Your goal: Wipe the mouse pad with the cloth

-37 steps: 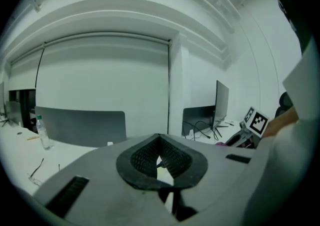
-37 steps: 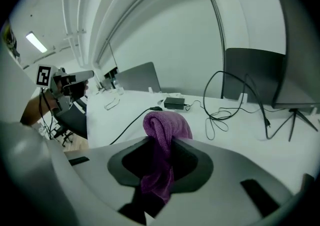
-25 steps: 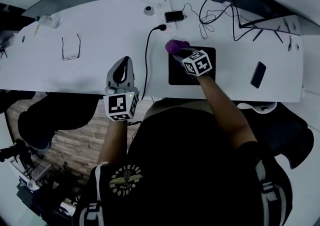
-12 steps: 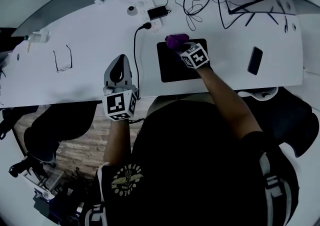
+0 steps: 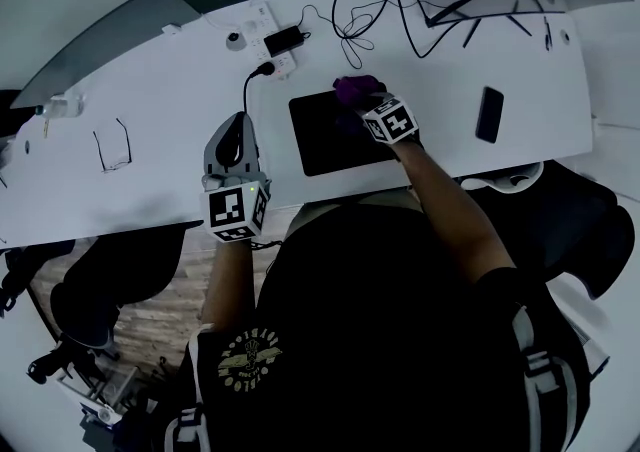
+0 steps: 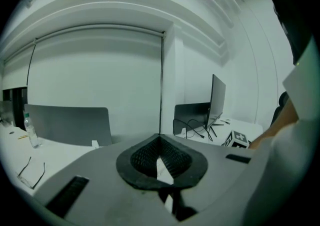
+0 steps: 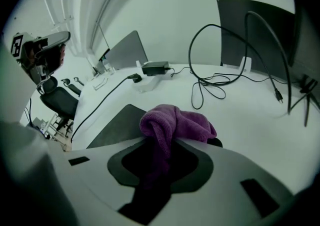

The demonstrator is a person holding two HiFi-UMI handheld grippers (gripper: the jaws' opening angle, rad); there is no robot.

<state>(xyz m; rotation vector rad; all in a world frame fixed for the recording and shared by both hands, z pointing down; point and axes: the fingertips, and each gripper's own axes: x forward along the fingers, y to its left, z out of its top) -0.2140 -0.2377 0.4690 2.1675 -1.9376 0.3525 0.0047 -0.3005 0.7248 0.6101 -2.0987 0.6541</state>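
The black mouse pad lies on the white desk in front of me. A bunched purple cloth rests at the pad's far edge, right of its middle. My right gripper is shut on it, pointing steeply down. In the right gripper view the cloth runs down between the jaws of the right gripper, with the pad to the left. My left gripper hovers over the desk's near edge, left of the pad. Seen in its own view, the left gripper is shut with nothing held.
A black cable runs from a power strip toward the near edge, just right of the left gripper. Glasses lie far left, a phone right of the pad. Tangled cables and screens line the back.
The right gripper has slid the cloth to the right along the pad's far edge, from its far left corner. The left gripper has drifted right, closer to the black cable.
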